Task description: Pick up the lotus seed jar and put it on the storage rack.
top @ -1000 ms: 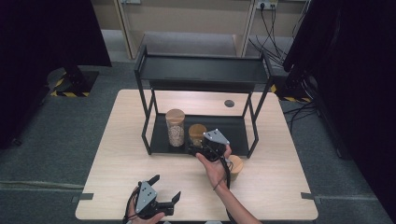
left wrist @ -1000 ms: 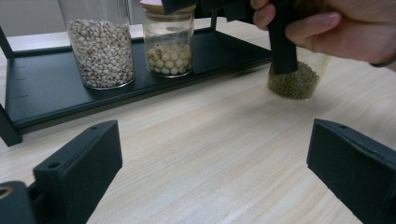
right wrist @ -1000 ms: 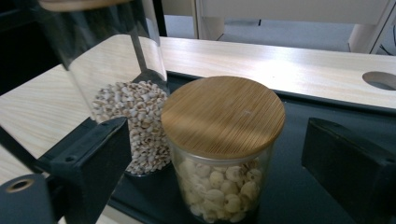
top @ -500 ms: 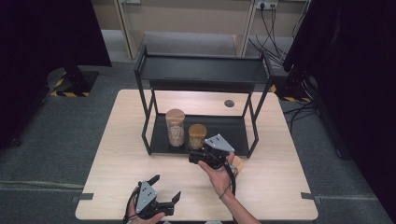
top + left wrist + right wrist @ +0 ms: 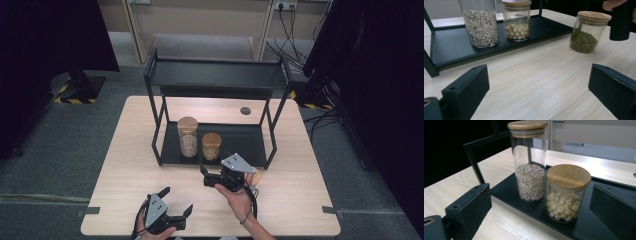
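Light wooden table (image 5: 130, 165), grey carpet around, black two-tier rack (image 5: 215, 80) at centre. Right gripper (image 5: 212, 179): jaws wide apart, empty, aimed at short bamboo-lidded jar of pale round seeds (image 5: 566, 195) directly ahead on lower shelf, tall grain jar (image 5: 530, 165) just beside it. Left gripper (image 5: 536, 95): jaws apart, empty, resting low. Green-bean jar (image 5: 587, 32) ahead-right of it, off the rack. Step judged: approach to short jar. Next move probably called for straddling, then closing.
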`<state>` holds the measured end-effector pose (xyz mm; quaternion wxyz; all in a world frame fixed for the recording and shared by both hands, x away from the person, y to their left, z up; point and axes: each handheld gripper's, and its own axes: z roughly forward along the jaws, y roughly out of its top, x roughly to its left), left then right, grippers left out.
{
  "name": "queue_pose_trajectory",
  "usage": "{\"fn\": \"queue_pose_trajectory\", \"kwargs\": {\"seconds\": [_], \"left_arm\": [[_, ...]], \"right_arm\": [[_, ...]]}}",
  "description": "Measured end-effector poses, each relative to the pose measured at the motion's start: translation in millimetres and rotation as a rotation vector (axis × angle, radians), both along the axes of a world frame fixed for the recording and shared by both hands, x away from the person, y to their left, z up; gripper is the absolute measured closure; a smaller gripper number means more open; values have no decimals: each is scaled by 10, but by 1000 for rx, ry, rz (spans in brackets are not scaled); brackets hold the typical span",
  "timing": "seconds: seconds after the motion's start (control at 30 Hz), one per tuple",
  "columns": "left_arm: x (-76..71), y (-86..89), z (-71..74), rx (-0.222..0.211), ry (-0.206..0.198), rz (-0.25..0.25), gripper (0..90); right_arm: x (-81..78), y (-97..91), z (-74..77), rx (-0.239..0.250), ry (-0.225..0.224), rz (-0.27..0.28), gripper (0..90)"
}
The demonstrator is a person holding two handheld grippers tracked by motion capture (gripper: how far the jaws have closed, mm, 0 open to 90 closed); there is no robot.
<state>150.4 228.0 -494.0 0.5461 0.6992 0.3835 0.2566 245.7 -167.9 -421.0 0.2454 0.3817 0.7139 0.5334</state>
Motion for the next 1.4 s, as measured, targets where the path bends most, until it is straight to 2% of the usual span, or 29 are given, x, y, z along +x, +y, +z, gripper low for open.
{"fn": "queue_pose_trajectory", "kwargs": {"seconds": [0.2,0.47,0.77,1.13,1.4], "left_arm": [[1,2,-3,7,-5,6,27],[-3,7,-7,11,-13,15,27],[-9,11,-8,9,-16,17,27],[-13,13,-10,6,-16,22,27],[-27,21,-8,5,-17,28,27]], "right_arm": [[-120,-88,-28,11,0,36,41],[-255,-180,-68,29,-13,57,41],[-419,-288,-150,32,-4,83,42],[-607,-410,-240,37,-6,100,42],[-672,-468,-292,39,0,97,42]]}}
